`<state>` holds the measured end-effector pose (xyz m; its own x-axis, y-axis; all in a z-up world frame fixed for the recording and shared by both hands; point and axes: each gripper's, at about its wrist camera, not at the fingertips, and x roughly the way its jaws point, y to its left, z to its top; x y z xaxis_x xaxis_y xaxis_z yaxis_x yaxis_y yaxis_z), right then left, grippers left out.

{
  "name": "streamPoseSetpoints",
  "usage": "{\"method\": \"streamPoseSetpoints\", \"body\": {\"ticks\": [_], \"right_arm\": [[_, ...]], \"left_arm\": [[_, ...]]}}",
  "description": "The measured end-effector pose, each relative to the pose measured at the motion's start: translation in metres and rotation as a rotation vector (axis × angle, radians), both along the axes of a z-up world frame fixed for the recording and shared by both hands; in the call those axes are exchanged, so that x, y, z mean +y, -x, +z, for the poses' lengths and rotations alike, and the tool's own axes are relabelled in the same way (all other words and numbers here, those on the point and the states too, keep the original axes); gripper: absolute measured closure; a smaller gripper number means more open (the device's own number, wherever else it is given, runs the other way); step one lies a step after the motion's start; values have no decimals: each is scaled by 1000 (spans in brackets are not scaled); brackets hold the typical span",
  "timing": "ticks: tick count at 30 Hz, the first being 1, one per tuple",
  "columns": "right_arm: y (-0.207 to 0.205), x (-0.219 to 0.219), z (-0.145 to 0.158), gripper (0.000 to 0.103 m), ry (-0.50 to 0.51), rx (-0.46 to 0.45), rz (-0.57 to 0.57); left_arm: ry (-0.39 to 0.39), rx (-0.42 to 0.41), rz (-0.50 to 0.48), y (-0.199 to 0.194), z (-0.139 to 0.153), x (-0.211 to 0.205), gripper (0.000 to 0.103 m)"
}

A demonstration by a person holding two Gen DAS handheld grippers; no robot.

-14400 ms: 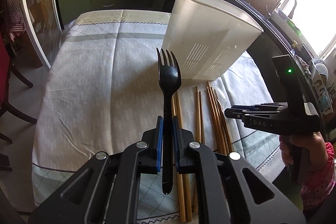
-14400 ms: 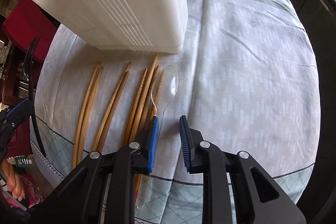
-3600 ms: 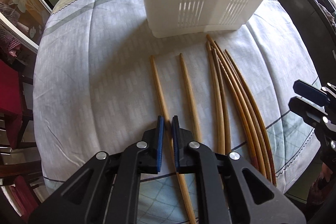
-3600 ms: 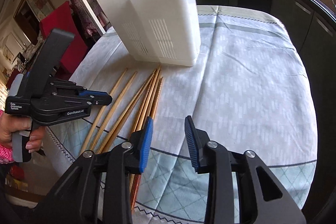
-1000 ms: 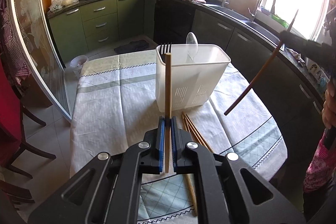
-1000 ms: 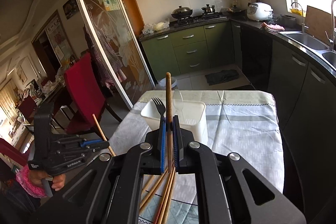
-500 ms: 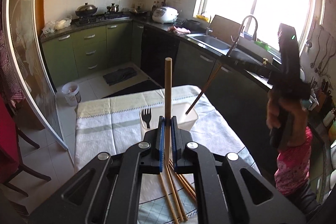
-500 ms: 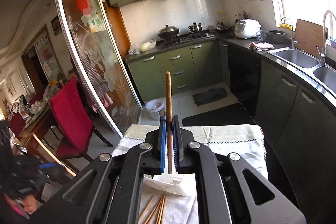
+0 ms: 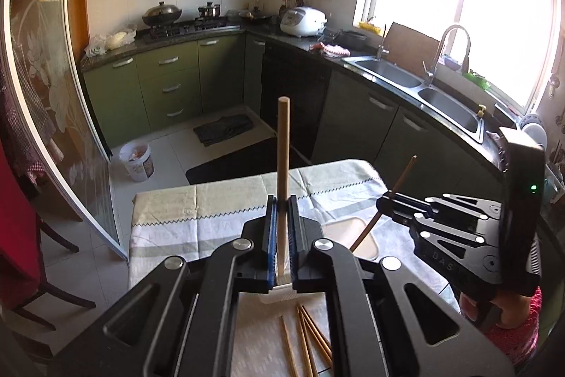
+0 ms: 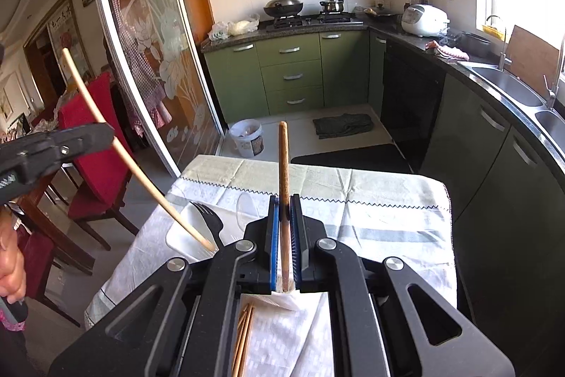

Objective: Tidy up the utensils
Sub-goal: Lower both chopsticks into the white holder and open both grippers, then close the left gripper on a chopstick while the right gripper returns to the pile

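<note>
Both chopsticks now hang over the white holder; each hand-held gripper clamps one, tips slanting down into it.

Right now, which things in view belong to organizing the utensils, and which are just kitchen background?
Belongs to the job:
- pale wooden chopstick in the left gripper
- darker brown wooden chopstick in the right gripper
- white plastic utensil holder
- black plastic fork in it
- loose wooden chopsticks on the cloth

Just background:
- white rice cooker
- steel sink
- red chair
- white bucket
</note>
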<state>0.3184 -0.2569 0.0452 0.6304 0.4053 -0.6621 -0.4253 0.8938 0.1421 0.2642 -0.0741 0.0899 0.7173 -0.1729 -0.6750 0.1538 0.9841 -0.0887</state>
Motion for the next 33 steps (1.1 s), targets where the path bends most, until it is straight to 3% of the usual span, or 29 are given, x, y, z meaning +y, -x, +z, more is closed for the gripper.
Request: {"method": "streamPoseSetpoints", "body": {"ticks": [5,7,11,13,16,18,21,28,33], "right_arm": [[-2,1,-14,93,10,26,11],[-1,-1,-15,86,9,25,9],[6,-5,-5,86,-13,9,11],[16,-12,4,86,-40,-7,14],[39,-26,15,74,-69,-34,27],[57,-36,16,73,-71,-40,31],[81,-52,5,73,-70,-23,35],[107,-75,-45,73,-56,89,26],[108,-79,-74,73,-46,155,24]], "left_arm": [[-6,103,-9,-14,-33,-3,97],[-7,117,-11,-13,-38,-2,97],[-17,114,-15,-7,-34,-1,96],[-18,104,-16,0,-28,-1,90],[-17,88,-18,17,-19,2,76],[-19,103,-27,30,-22,0,68],[-26,198,-51,49,-53,-3,67],[-90,516,-79,57,-173,-19,68],[-112,570,-67,50,-205,-26,73]]}}
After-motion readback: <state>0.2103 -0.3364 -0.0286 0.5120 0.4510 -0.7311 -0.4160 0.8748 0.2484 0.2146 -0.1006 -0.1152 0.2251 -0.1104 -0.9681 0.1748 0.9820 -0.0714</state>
